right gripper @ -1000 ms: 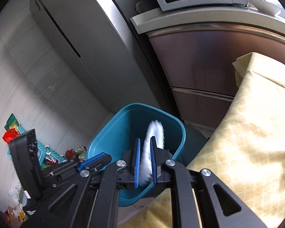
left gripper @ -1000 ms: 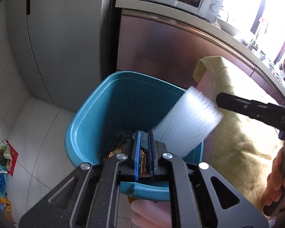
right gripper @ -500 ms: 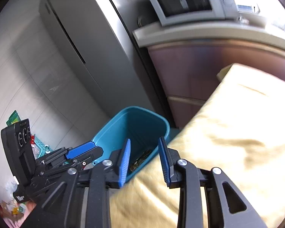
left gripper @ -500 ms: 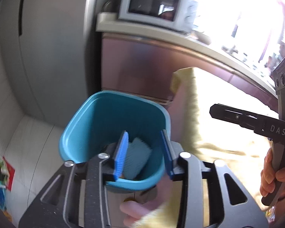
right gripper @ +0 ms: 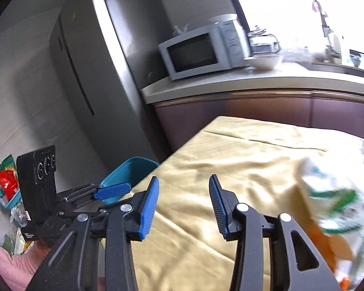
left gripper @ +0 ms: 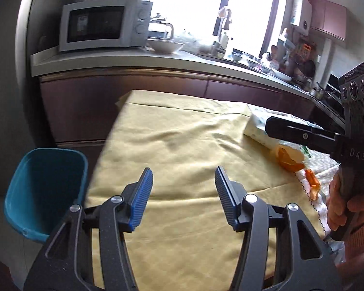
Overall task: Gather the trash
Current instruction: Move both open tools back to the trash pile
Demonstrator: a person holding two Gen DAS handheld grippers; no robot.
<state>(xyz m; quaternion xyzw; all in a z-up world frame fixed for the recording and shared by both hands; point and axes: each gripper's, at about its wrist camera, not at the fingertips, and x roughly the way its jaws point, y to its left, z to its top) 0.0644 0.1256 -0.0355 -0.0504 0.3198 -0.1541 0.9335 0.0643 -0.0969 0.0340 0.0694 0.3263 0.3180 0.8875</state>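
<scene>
A teal trash bin stands on the floor at the table's left end; it also shows in the right wrist view. My left gripper is open and empty above the yellow tablecloth. My right gripper is open and empty over the same cloth. Trash lies at the table's right: a white printed bag, an orange-and-tan wrapper and a white doily-like piece. The printed bag shows blurred in the right wrist view.
A counter with a microwave, a bowl and dishes runs behind the table. A grey fridge stands at the left. Snack packets lie on the floor.
Both grippers opened and swung right from the bin to over the table. The white ribbed piece and the wrapper they held went into the bin.
</scene>
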